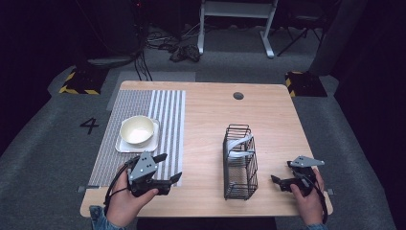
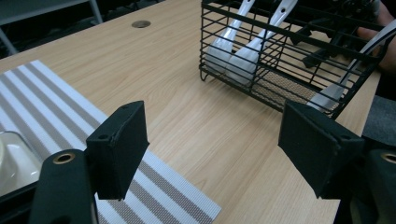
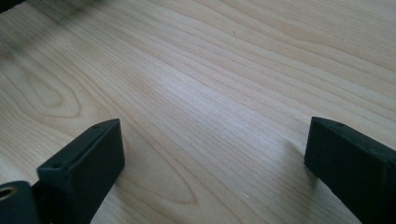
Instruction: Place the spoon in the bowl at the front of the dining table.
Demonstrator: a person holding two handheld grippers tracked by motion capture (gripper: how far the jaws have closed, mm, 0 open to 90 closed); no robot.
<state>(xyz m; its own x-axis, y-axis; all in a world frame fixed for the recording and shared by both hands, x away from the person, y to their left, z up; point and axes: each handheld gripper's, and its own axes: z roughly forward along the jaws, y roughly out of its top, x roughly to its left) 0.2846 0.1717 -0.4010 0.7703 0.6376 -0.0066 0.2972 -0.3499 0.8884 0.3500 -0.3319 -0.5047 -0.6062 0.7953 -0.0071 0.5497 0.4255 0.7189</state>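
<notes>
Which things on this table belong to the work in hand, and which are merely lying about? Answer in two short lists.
In the job:
- left gripper, jaws open, empty
- right gripper, jaws open, empty
- black wire basket
- white spoons standing in it
- cream bowl on a square white plate
- striped placemat

Lying about:
- cables on the floor
- white desk frame
- yellow-black floor markers

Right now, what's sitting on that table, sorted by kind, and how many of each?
White spoons in the basket: 3
Black wire basket: 1
Cream bowl: 1
White square plate under the bowl: 1
Striped placemat: 1
Total: 7
</notes>
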